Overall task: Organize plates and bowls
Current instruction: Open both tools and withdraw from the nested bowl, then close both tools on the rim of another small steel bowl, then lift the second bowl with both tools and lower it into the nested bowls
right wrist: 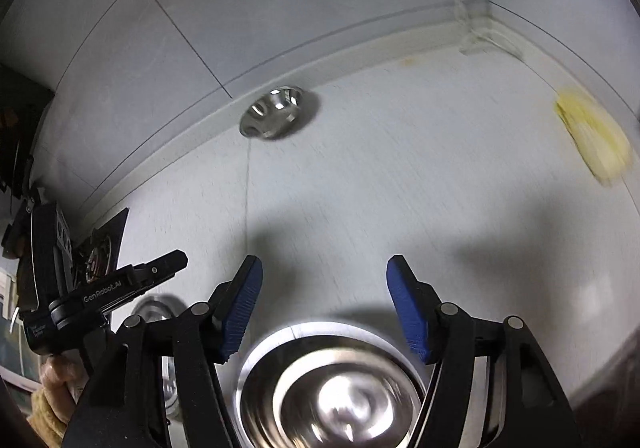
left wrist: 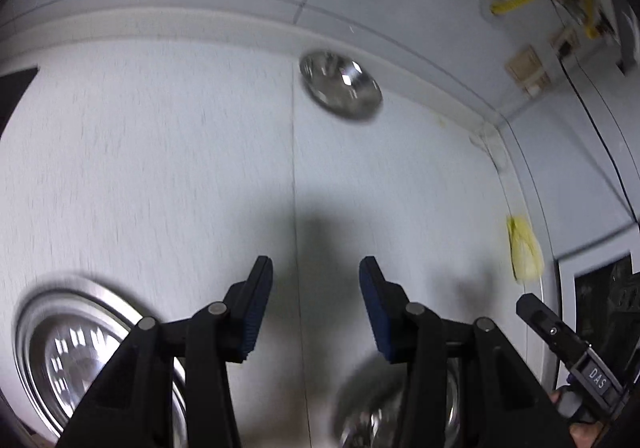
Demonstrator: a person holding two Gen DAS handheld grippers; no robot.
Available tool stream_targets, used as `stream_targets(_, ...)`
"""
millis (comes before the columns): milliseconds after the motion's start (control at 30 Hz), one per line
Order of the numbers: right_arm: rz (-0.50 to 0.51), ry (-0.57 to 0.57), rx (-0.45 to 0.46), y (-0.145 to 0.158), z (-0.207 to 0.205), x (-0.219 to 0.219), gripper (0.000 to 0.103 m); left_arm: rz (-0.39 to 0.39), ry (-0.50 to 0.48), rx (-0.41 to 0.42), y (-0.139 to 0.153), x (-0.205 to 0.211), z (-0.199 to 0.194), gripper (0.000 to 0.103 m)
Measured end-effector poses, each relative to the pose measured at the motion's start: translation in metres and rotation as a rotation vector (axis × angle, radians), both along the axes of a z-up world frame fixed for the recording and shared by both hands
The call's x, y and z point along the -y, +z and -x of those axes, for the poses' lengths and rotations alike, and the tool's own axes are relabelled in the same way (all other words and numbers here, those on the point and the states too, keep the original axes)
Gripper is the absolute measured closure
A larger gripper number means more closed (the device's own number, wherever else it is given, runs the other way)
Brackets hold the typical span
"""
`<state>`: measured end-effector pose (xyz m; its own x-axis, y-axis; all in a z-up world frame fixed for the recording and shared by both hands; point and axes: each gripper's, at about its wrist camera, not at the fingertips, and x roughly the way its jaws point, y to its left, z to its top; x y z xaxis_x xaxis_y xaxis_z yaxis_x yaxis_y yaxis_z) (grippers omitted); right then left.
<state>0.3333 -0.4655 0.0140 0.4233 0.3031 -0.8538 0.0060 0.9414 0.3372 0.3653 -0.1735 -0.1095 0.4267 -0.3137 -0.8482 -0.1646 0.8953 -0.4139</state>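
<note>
My left gripper (left wrist: 316,304) is open over the white counter, nothing between its blue pads. A wide steel plate (left wrist: 60,352) lies low on the left, partly behind its left finger. A blurred steel bowl (left wrist: 368,416) sits under its right finger. My right gripper (right wrist: 324,300) is open too, fingertips past the far rim of that steel bowl (right wrist: 332,388), pads clear of it. A small steel bowl (left wrist: 340,88) rests far off by the backsplash, and the right wrist view shows the same small bowl (right wrist: 276,112). The grippers hang side by side.
A yellow cloth (left wrist: 524,250) lies at the counter's right side near the corner; the cloth (right wrist: 596,136) shows in the right wrist view as well. A stove burner (right wrist: 100,252) is at the left. The white counter (right wrist: 360,188) meets a tiled wall with yellow hose and sockets.
</note>
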Motion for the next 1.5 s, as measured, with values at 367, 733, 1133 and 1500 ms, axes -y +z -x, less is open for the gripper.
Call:
stream_targets(367,0.032,-0.007,-0.032,-0.051,-0.155,-0.06,0.043,0.096,0.075,0.014,-0.03,-0.037,-0.153,0.06)
stream_targets(733,0.016,-0.066,-0.072,-0.117,-0.236,-0.083,0.044,0.173,0.071,-0.033,-0.094,-0.041,-0.229,0.062)
stream_targets(1133,-0.003,-0.049,-0.108,-0.145,-0.239,-0.094,0.091,0.19,0.023,-0.035,-0.104,-0.031,-0.24,0.097)
stream_targets(1500,-0.085,-0.069,-0.033,-0.08,-0.182,-0.094,0.092,0.183,0.021,0.03,-0.022,-0.038,-0.182,0.097)
